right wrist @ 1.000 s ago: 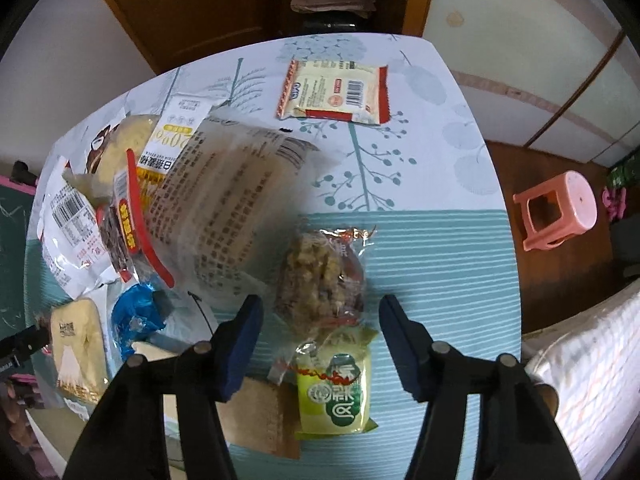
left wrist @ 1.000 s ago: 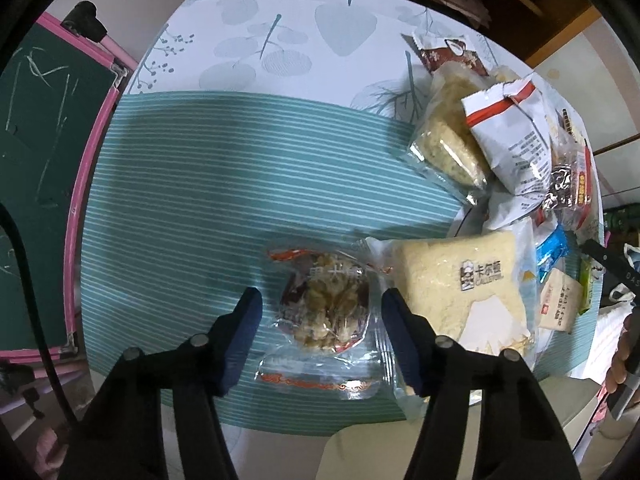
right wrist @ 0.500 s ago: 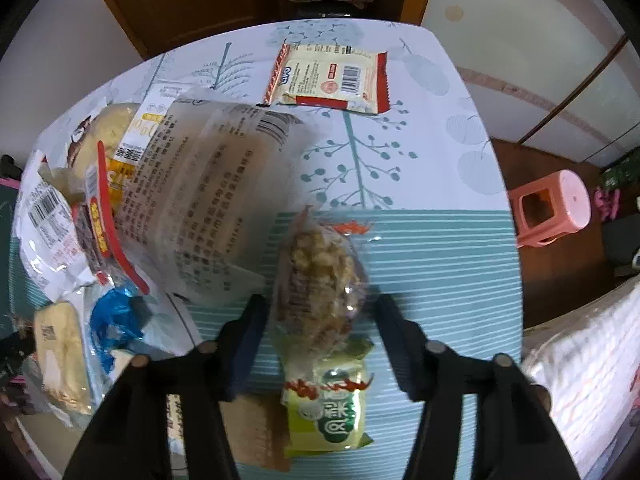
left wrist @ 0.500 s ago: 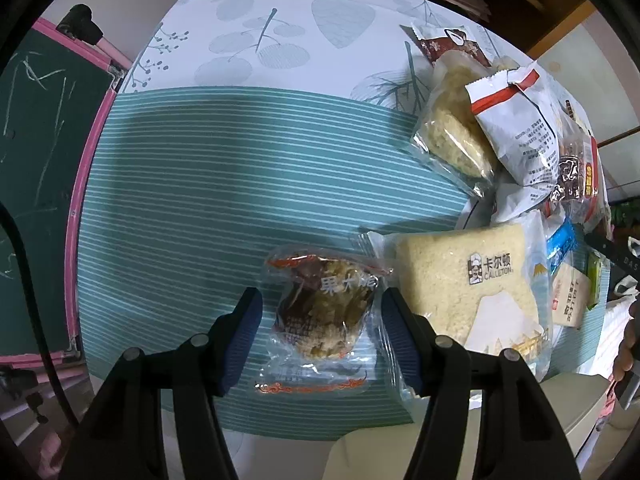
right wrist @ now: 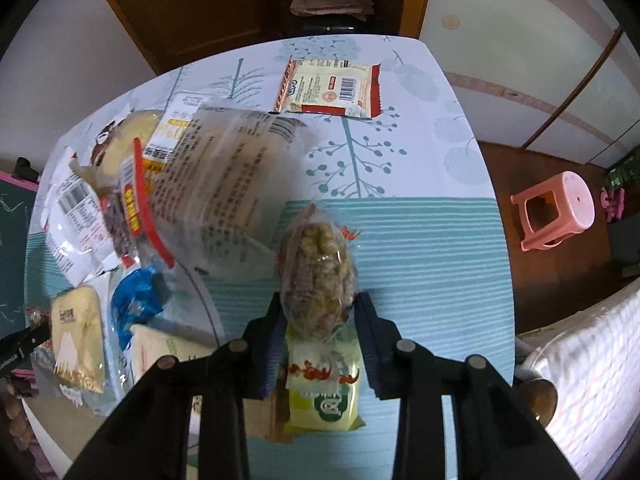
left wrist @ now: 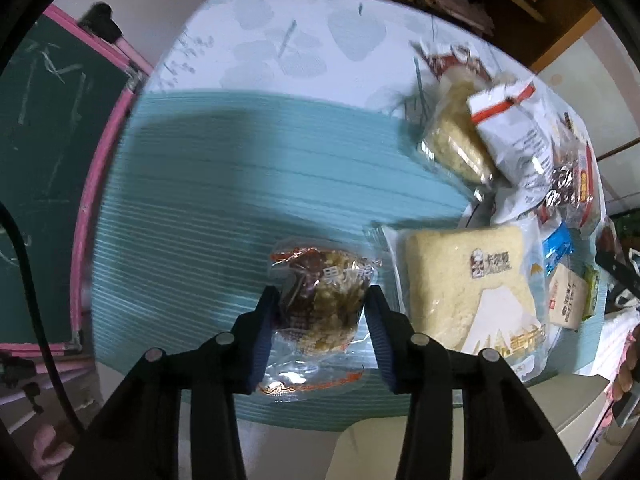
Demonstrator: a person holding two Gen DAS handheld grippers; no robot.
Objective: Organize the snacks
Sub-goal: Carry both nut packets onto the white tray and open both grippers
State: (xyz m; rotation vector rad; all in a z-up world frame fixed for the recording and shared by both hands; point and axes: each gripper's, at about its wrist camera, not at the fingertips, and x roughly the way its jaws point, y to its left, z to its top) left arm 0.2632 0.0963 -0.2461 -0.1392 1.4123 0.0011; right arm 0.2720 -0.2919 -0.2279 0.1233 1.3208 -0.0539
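My left gripper [left wrist: 322,300] is shut on a clear-wrapped nut cake [left wrist: 320,304] with red printed ends, lifted a little above the teal striped cloth [left wrist: 224,200]. My right gripper [right wrist: 318,308] is shut on a second clear-wrapped nut cake [right wrist: 318,276], held above a green-and-yellow snack packet [right wrist: 324,396]. A heap of snacks lies mid-table: a packaged sponge cake [left wrist: 468,284], a big clear bread bag [right wrist: 224,176], a white packet [left wrist: 516,136].
A red-edged cracker packet [right wrist: 332,90] lies alone at the table's far side. A pink-framed chalkboard [left wrist: 48,140] stands left of the table. A pink stool [right wrist: 556,208] stands on the floor to the right. A blue wrapper [right wrist: 136,304] lies by the heap.
Both grippers have shut on their nut cakes, which were lying between open fingers a second ago. Both cakes now stand tilted up off the cloth.
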